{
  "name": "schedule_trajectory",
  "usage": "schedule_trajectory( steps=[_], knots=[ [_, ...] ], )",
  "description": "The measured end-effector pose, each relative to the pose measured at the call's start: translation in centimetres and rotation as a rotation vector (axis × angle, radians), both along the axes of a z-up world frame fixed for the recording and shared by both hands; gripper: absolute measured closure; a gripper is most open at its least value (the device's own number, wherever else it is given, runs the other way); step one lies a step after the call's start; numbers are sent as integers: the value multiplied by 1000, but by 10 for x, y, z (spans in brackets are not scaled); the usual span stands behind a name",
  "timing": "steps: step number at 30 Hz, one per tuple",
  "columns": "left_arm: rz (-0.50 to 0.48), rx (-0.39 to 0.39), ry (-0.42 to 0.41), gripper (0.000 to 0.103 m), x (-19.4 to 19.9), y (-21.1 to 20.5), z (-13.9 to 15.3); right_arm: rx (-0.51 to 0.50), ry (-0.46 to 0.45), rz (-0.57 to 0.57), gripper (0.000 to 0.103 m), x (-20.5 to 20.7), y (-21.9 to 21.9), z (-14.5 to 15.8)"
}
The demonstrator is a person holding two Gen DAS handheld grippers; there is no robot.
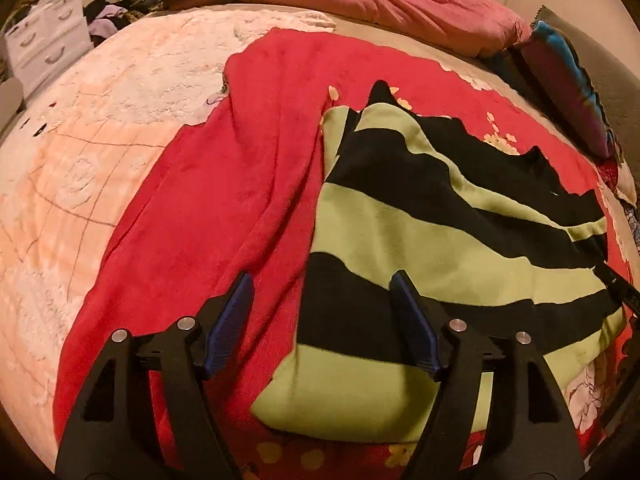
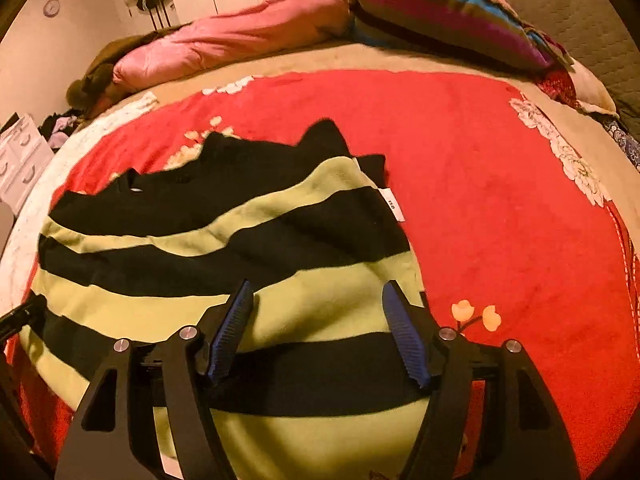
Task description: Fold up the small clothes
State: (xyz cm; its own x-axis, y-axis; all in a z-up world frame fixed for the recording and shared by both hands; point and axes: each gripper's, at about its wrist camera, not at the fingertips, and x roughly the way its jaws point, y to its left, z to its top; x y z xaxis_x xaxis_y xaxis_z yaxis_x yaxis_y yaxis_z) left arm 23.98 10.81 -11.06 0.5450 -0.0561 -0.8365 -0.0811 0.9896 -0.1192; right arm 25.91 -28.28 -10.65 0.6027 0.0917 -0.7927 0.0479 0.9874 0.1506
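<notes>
A small green-and-black striped garment [image 1: 420, 232] lies folded on a red blanket [image 1: 224, 200] on the bed. In the left wrist view my left gripper [image 1: 322, 280] hangs over the garment's left edge, its blue pads apart, nothing between them. In the right wrist view the same striped garment [image 2: 224, 240] fills the lower left, with a white label [image 2: 394, 204] at its right edge. My right gripper [image 2: 318, 288] hovers above the garment's near right part, jaws apart and empty. The left gripper's black tip [image 2: 20, 314] pokes in at the left edge.
A pink duvet [image 1: 380, 4] lies along the far side of the bed. A striped blue-purple pillow [image 2: 444, 12] sits at the far right. A pale fluffy blanket [image 1: 100, 128] covers the bed's left part. White drawers [image 1: 44, 40] and a clothes pile [image 1: 120, 4] stand beyond it.
</notes>
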Motion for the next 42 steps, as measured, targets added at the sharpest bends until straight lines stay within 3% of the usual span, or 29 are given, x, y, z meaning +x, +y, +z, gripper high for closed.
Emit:
schedule_trajectory(
  steps=[2, 4, 8, 10, 22, 32, 35, 42],
  knots=[
    [4, -13, -16, 40, -7, 1, 7, 36, -24, 11, 35, -7, 0, 8],
    [9, -7, -43, 40, -13, -1, 15, 38, -65, 24, 25, -19, 2, 19],
    [14, 19, -86, 36, -25, -1, 30, 27, -122, 72, 24, -43, 5, 39],
    [15, 33, -102, 36, -30, 0, 35, 5, -145, 93, 11, -55, 9, 46],
    [50, 46, -142, 23, -42, 9, 50, -41, -200, 206, 6, -86, 52, 66],
    [109, 29, -139, 14, -43, 29, 46, -148, -225, 450, 6, -100, 152, 55],
    [142, 12, -141, 13, -43, 40, 43, -221, -236, 529, 6, -102, 189, 46],
    [253, -132, -120, 12, -44, 84, 26, -381, -277, 719, 6, -99, 264, 16]
  ],
)
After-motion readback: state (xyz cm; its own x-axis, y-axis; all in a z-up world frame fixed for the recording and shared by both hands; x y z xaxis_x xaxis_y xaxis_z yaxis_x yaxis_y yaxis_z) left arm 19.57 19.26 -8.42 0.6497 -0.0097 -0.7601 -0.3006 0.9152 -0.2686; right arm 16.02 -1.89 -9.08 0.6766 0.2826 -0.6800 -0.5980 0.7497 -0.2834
